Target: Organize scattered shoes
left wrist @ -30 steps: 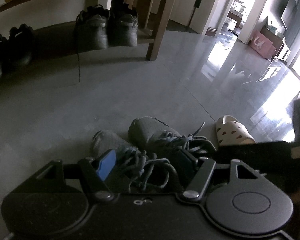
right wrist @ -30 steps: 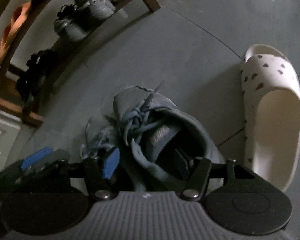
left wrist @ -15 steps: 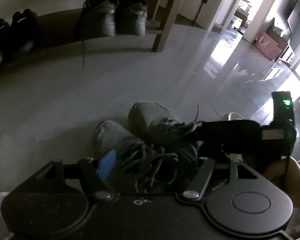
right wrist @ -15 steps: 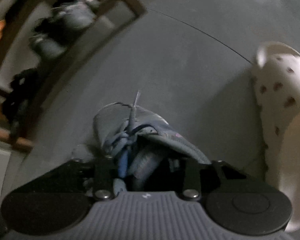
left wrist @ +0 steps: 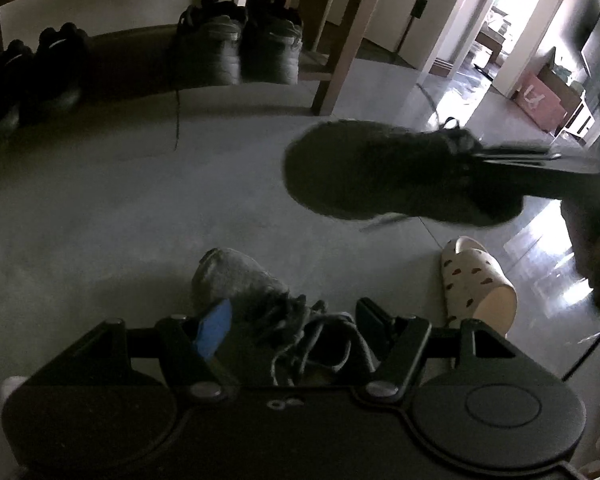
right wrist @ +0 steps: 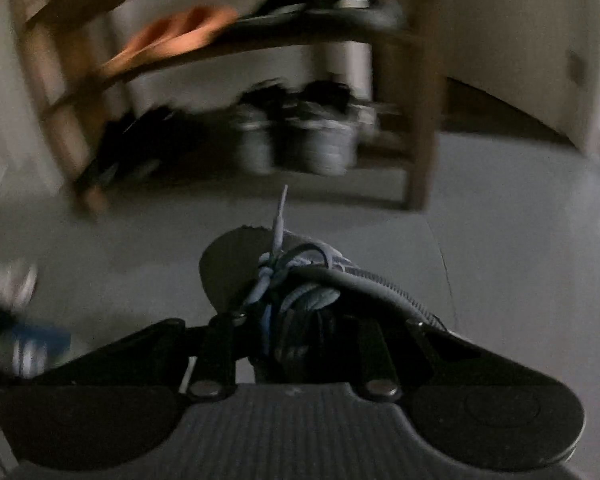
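Your right tongs have just been closing, and they now pinch the tongue and laces of one grey knit lace-up sneaker. A second ago that shoe lay on the floor beside its twin; now it hangs clear of the grey floor, seen from the left wrist as a dark shape up and to the right of your left tongs. The right wrist view has also swung round to face the wooden shoe rack, which sits ahead of and above the held shoe.

Your left tongs stand at a middling width around the second grey sneaker, which has stayed on the floor between the fingers; whether the pads press on it I cannot tell from this view, though it looks ungripped. A cream slipper with dark red spots lies just to their right.

So one shoe is up and probably bound for the rack's lower shelf, where two dark pairs stand already. Its twin and the slipper are yet to be collected.
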`<state>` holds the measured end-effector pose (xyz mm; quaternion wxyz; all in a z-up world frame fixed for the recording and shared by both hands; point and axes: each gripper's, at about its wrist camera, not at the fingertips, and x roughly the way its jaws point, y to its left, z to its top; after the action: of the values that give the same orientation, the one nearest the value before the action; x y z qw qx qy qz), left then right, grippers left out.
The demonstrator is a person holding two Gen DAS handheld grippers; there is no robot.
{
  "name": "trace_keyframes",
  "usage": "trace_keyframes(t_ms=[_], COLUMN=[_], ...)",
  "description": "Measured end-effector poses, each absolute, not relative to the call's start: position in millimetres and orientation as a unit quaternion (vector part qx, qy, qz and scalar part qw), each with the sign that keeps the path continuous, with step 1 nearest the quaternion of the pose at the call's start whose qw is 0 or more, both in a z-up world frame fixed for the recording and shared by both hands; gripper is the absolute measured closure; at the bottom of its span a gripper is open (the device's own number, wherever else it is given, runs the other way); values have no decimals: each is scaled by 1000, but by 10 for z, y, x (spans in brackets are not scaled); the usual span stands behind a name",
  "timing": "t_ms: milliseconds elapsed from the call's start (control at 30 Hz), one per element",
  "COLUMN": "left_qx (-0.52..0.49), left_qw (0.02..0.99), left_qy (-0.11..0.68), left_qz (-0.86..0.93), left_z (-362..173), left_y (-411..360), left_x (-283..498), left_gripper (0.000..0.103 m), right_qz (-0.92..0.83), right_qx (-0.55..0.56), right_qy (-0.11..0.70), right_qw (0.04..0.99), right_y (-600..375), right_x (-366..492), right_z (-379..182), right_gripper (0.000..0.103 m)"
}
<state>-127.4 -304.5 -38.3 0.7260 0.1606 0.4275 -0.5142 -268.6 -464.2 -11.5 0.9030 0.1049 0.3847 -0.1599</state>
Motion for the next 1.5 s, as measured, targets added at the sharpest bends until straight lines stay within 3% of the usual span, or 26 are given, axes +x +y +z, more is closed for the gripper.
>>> trace_keyframes(t_ms=[233, 467, 767, 900, 1000, 1033, 1067, 1133, 1167, 1200, 1500], left_qx=[128, 102, 138, 128, 125, 125, 123, 120, 118, 116, 121], left_qw=[719, 752, 725, 722, 725, 726, 728, 732, 735, 737, 756], left_qy=[477, 468, 537, 560, 563, 562, 560, 554, 551, 547, 544], left_qz=[-489, -453, -408, -386, -376, -376, -376, -377, -378, -379, -343], left_z=[-279, -214, -548, -647, -671, -668, -661, -635, -620, -605, -593], left_y=[-3200, -3406, -3512, -3424, -3365, -3360, -3357, -3334, -3320, -3306, -3075], left_x=[-1618, -2076, -2314, -2203, -2141, -2131, -2117, -2099, -2091, -2083, -1880], left_gripper=[34, 34, 34, 34, 34, 34, 34, 34, 34, 34, 34], right_qz=[-42, 118, 255, 271, 305, 311, 306, 292, 268, 242, 31], right_qx=[44, -29, -122, -220, -218, -223, -225, -225, -222, -222, -203], right_qy=[517, 652, 687, 668, 651, 649, 653, 659, 662, 659, 579], right_qw=[854, 748, 670, 657, 660, 658, 656, 655, 663, 676, 789], right_y=[-4598, -4430, -4372, -4352, -4282, -4256, -4256, -4265, -4294, -4323, -4293], right_x=[-2880, -2878, -2233, -2069, -1994, -1950, -1916, -1859, -1826, -1825, -2270], right_z=[83, -316, -801, -985, -961, -983, -1025, -1092, -1117, -1099, -576], right_gripper=[80, 80, 80, 79, 78, 77, 68, 45, 28, 22, 22])
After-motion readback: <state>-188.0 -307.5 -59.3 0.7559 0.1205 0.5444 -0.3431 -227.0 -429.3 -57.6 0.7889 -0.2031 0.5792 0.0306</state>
